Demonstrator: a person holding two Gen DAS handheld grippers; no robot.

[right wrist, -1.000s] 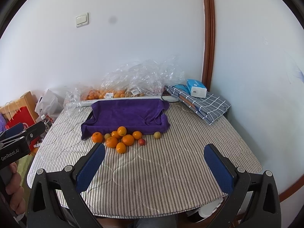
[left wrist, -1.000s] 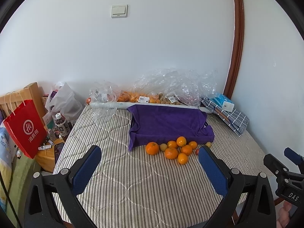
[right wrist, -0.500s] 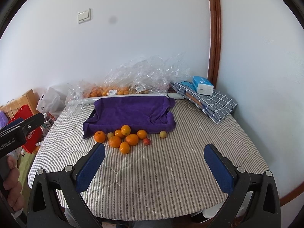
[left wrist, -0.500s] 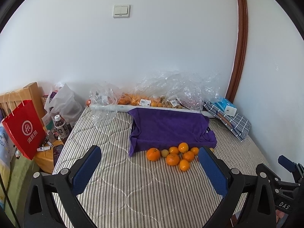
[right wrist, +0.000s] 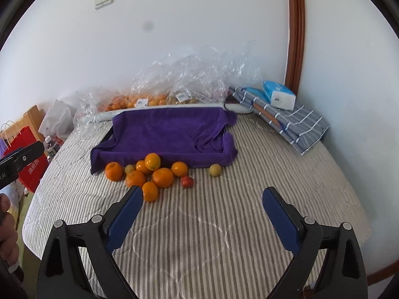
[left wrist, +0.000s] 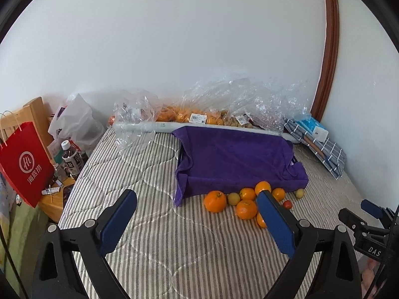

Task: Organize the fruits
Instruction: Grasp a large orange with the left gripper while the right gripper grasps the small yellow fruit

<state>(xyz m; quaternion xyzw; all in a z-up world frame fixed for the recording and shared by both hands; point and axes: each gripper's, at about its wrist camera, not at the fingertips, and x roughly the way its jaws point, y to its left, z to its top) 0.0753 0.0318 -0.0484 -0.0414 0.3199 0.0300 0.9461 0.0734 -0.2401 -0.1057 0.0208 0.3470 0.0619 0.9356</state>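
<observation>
Several oranges (right wrist: 149, 173) lie in a loose cluster on the striped bed, with a small red fruit (right wrist: 187, 182) and a yellow-green fruit (right wrist: 215, 169) beside them. They also show in the left wrist view (left wrist: 245, 200). Behind them stands a tray draped in a purple towel (right wrist: 169, 130) (left wrist: 237, 154). My left gripper (left wrist: 197, 220) is open and empty, held above the bed short of the fruit. My right gripper (right wrist: 203, 215) is open and empty, just short of the nearest orange.
Clear plastic bags of fruit (right wrist: 189, 82) lie along the wall behind the tray. A folded checked cloth with a tissue pack (right wrist: 279, 94) sits at the right. A red paper bag (left wrist: 23, 162) and bottles (left wrist: 72, 159) stand off the bed's left side.
Both grippers have moved forward toward the fruit and tray, which now look larger. Both stay open and empty.
</observation>
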